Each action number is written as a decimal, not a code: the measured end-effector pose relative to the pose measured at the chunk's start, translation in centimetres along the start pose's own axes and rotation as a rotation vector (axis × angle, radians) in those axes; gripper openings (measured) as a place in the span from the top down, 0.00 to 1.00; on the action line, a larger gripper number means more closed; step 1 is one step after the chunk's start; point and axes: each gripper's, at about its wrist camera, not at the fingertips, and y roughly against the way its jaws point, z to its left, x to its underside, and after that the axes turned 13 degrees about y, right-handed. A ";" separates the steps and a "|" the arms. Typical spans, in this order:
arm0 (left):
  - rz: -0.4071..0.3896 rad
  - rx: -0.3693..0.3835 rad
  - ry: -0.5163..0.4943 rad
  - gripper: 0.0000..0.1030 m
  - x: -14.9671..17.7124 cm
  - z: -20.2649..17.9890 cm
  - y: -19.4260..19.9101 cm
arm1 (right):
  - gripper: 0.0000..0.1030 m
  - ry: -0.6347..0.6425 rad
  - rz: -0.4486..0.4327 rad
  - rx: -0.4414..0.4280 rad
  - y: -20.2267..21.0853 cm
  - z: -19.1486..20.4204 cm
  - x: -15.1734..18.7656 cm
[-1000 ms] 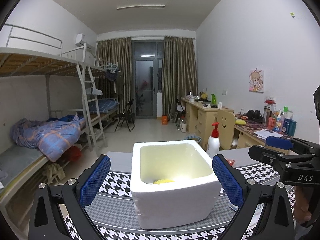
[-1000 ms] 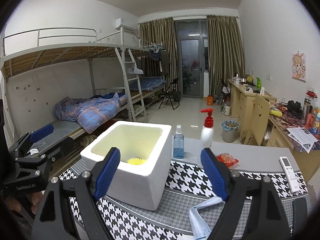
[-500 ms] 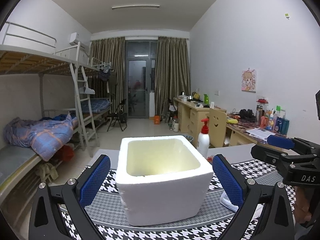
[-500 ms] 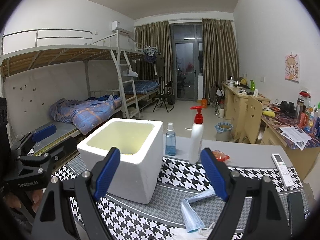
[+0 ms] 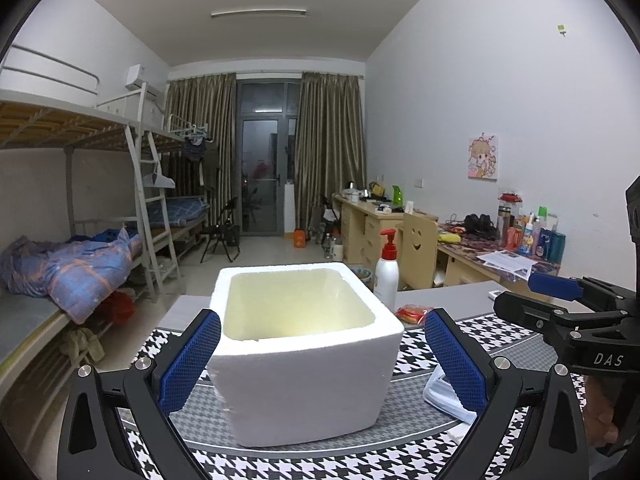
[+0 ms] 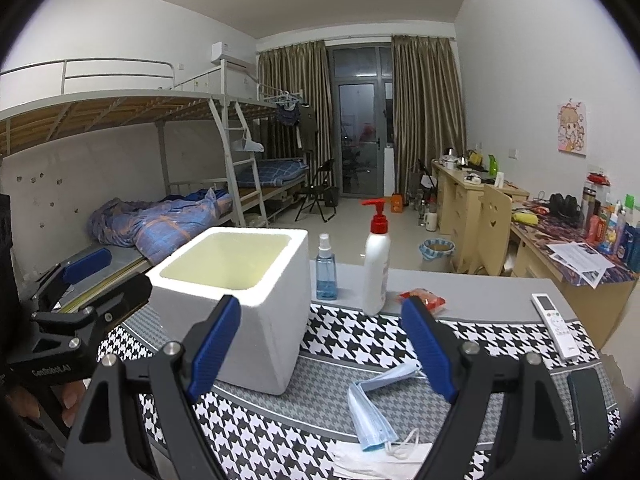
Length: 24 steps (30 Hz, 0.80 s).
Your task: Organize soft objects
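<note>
A white foam box [image 5: 304, 364] stands on the houndstooth mat [image 5: 432, 344], right in front of my left gripper [image 5: 322, 360]. That gripper is open, its blue pads on either side of the box's near wall without pressing it. The box [image 6: 248, 308] sits left of centre in the right wrist view, and its inside is hidden below the rim. My right gripper [image 6: 322, 346] is open and holds nothing. A blue face mask [image 6: 372, 412] lies crumpled on the mat just under its right finger, with a white tissue or mask [image 6: 376, 460] nearer still. The mask [image 5: 444, 396] also shows to the right of the box.
Behind the box stand a blue spray bottle [image 6: 326, 268] and a white pump bottle [image 6: 376, 268], with a red packet [image 6: 422, 298] beside them. A white remote [image 6: 554, 326] and a black phone [image 6: 592, 408] lie at the table's right. Bunk beds and desks line the room.
Both views have sunk a little, so the yellow thing in the box has dropped out of sight below the rim. The face mask has come fully into the right wrist view. Both grippers stay open.
</note>
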 end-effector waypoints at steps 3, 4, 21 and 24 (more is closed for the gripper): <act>0.011 0.010 -0.004 0.01 0.3 -0.3 -0.3 | 0.17 -0.008 0.010 0.016 0.1 -0.3 0.2; 0.015 0.011 -0.007 0.01 0.4 -0.4 -0.4 | 0.17 -0.009 0.014 0.020 0.1 -0.4 0.3; 0.052 0.060 -0.018 0.01 1.6 -1.8 -0.9 | 0.17 -0.046 0.037 0.067 1.0 -1.6 1.9; 0.057 0.067 -0.027 0.01 1.8 -2.2 -1.1 | 0.17 -0.062 0.045 0.068 1.0 -2.0 2.2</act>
